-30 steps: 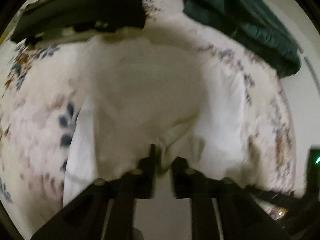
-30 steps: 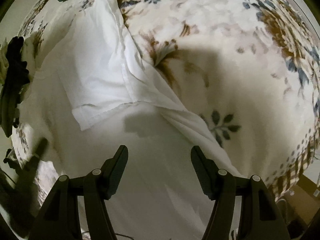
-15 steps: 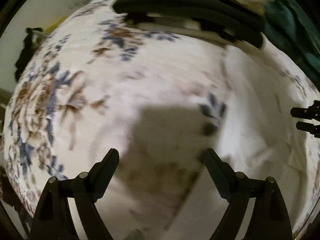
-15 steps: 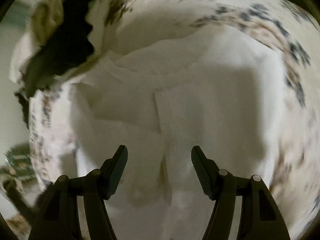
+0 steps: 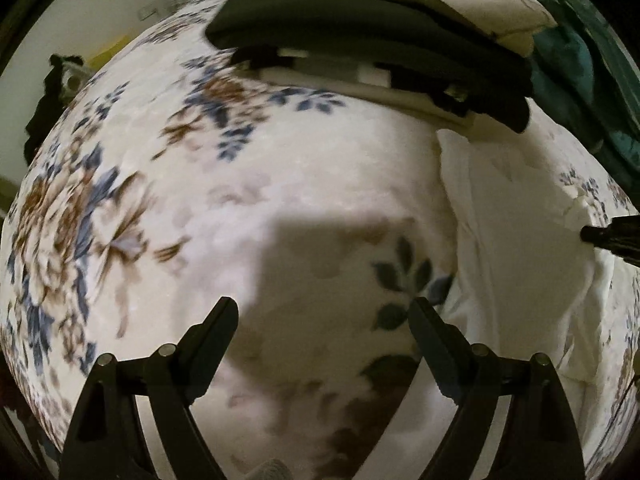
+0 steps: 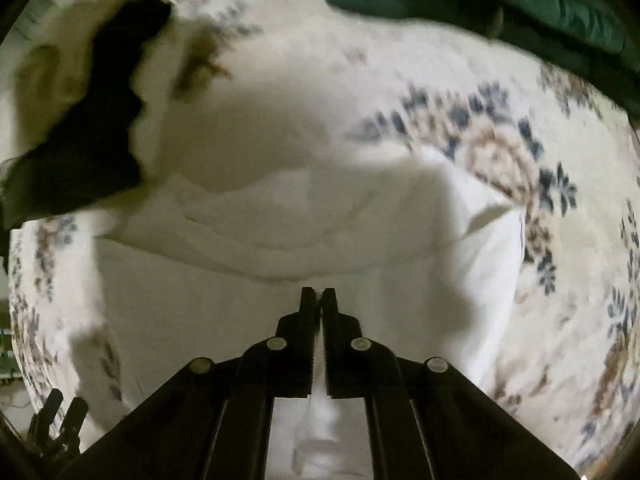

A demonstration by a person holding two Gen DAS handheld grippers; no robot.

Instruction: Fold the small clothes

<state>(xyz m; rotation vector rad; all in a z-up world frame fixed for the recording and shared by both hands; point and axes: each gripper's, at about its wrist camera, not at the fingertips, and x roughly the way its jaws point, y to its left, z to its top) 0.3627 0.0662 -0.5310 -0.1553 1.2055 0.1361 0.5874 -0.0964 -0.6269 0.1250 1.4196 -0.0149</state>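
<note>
Right wrist view shows the right hand-held gripper (image 6: 319, 300) pinched tight on the white cloth (image 6: 248, 312), likely to pull a fold. The left hand-held gripper (image 5: 322, 320) is wide apart, holding nothing, above the flowery bed (image 5: 200, 200).

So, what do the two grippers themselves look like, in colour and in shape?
Both are matte black. The left gripper has two wedge-shaped fingers on angular linkage arms with round silver pins. The right gripper has the same black links and silver pins, and fine teeth line the inner faces of its fingers. No cables or markings show.

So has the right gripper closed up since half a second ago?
Yes. The right gripper, jaws wide apart then, is now shut on the white garment, pinching a fold. The dark folded clothes remain at upper left of its view.
</note>
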